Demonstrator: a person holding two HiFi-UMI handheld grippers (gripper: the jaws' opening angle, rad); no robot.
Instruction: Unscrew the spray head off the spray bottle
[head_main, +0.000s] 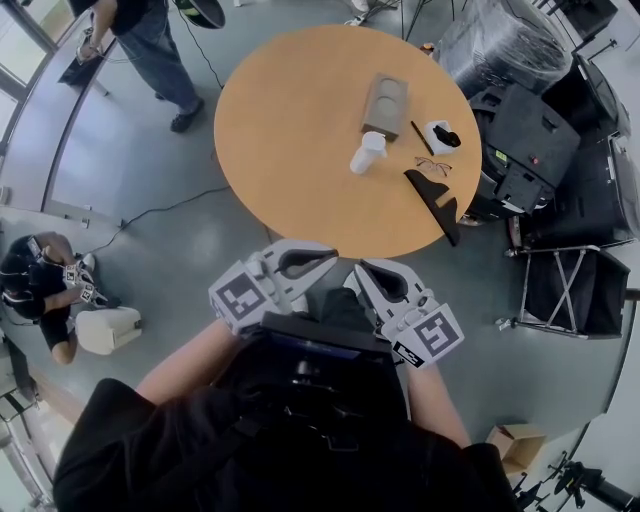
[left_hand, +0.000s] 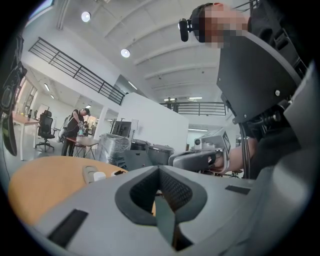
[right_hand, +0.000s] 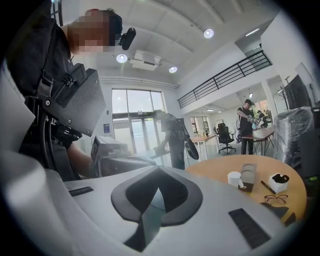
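A small white bottle-like container (head_main: 368, 153) stands upright near the middle right of the round wooden table (head_main: 290, 130); it also shows far off as a white container (right_hand: 234, 178). Both grippers hang off the table, close to the person's chest. My left gripper (head_main: 328, 257) is shut with nothing between its pads, as its own view shows (left_hand: 159, 168). My right gripper (head_main: 358, 269) is shut and empty too (right_hand: 158, 168). The two tips point toward each other, a short gap apart. Neither touches anything on the table.
On the table lie a cardboard cup holder (head_main: 385, 103), a pen (head_main: 421, 137), a white item with a black part (head_main: 441, 135), glasses (head_main: 433, 165) and a black angular object (head_main: 437, 200). Black cases (head_main: 530, 140) crowd the right side. People stand and crouch at the left.
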